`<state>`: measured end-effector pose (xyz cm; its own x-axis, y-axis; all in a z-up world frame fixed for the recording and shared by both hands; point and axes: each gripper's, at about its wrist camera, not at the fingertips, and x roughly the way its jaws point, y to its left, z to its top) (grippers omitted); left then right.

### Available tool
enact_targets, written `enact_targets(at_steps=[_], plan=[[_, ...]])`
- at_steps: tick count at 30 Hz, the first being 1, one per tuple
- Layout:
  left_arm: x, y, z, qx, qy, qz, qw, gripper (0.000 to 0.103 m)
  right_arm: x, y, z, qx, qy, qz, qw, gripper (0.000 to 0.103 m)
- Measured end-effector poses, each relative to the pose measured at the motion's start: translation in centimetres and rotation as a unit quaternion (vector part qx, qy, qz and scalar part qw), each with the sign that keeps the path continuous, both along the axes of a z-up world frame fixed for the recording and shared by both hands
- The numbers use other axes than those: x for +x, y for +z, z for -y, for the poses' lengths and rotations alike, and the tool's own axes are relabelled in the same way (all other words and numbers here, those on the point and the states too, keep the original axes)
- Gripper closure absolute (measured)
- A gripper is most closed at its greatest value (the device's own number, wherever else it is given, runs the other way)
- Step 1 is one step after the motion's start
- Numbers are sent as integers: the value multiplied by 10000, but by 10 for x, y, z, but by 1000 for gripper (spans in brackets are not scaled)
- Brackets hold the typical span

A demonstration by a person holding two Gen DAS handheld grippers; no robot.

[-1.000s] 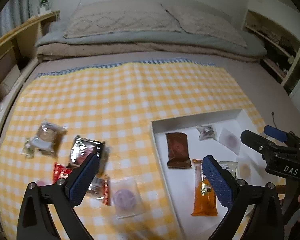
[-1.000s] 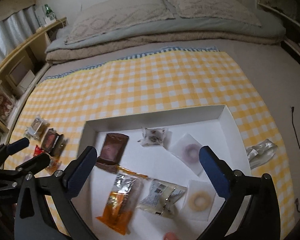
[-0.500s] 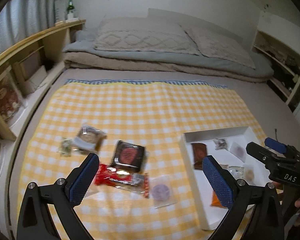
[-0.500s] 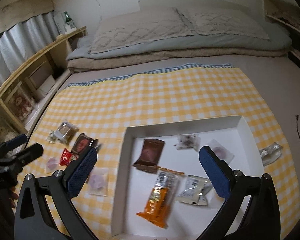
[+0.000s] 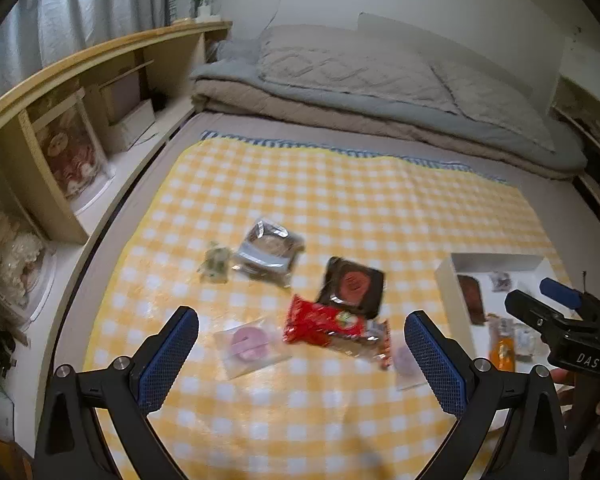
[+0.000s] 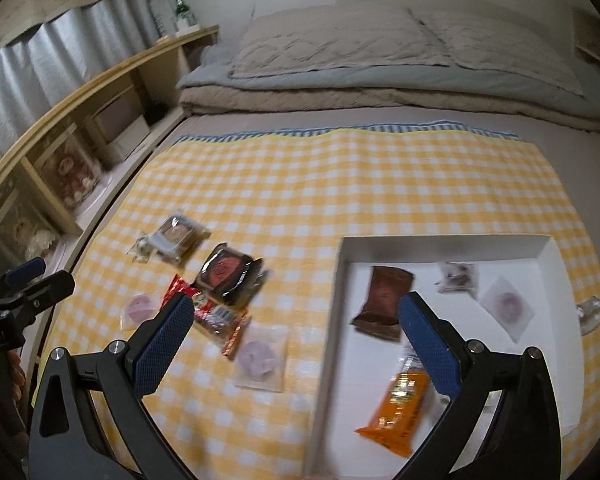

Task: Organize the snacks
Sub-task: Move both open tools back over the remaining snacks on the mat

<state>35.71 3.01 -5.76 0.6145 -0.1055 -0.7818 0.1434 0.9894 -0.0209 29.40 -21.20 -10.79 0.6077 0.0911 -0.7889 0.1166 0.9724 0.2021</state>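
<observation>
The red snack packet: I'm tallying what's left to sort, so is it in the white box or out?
Out. The red snack packet lies on the checked cloth, left of the white box.

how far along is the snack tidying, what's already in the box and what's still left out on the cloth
Partly done. The white box already holds several snacks, including a brown packet and an orange packet. Nothing is in hand: the left gripper and right gripper both have their jaws open and empty. Still out on the checked cloth: a red packet, a black packet and a few clear-wrapped ones.
</observation>
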Motion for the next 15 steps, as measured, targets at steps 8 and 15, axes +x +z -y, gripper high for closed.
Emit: enact_targets(at_steps=[8, 15], plan=[[31, -38, -28, 150, 322, -602, 9976, 0, 14, -25, -30, 100, 176, -435, 9988, 0], [71, -73, -56, 322, 753, -969, 9919, 0, 27, -59, -46, 398, 344, -1126, 9922, 0]])
